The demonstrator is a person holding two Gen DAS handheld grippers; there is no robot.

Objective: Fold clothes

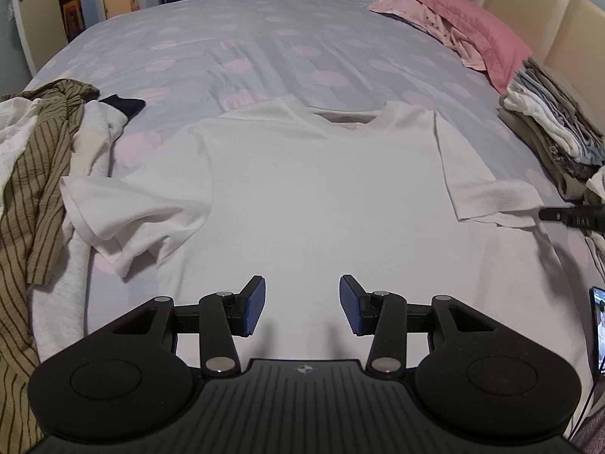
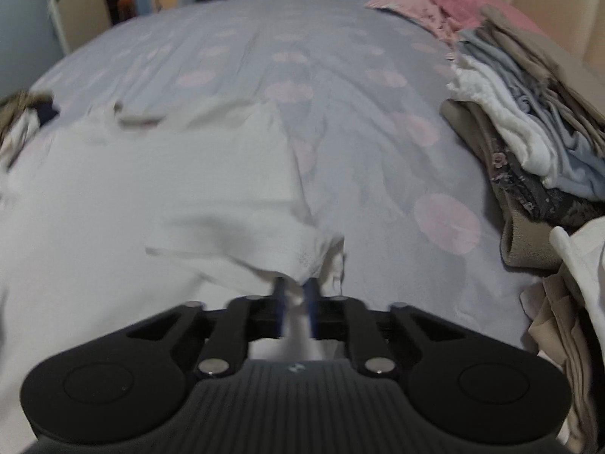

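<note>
Holding the sleeve hem of the white T-shirt [image 1: 321,189] in my nearly closed right gripper [image 2: 295,295], I find the shirt flat on the bed [image 1: 264,45]. My left gripper [image 1: 302,304] hovers wide open, empty. Advice: carry the sleeve inward evenly, keeping the body smooth.

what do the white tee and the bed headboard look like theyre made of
The white short-sleeved t-shirt looks like soft matte cotton jersey: it drapes limply, wrinkles at the sleeves and shows stitched hems. The cream padded headboard looks like leather or faux leather: smooth panels with a slight sheen and seams. Neither can be confirmed from looks alone.
</note>
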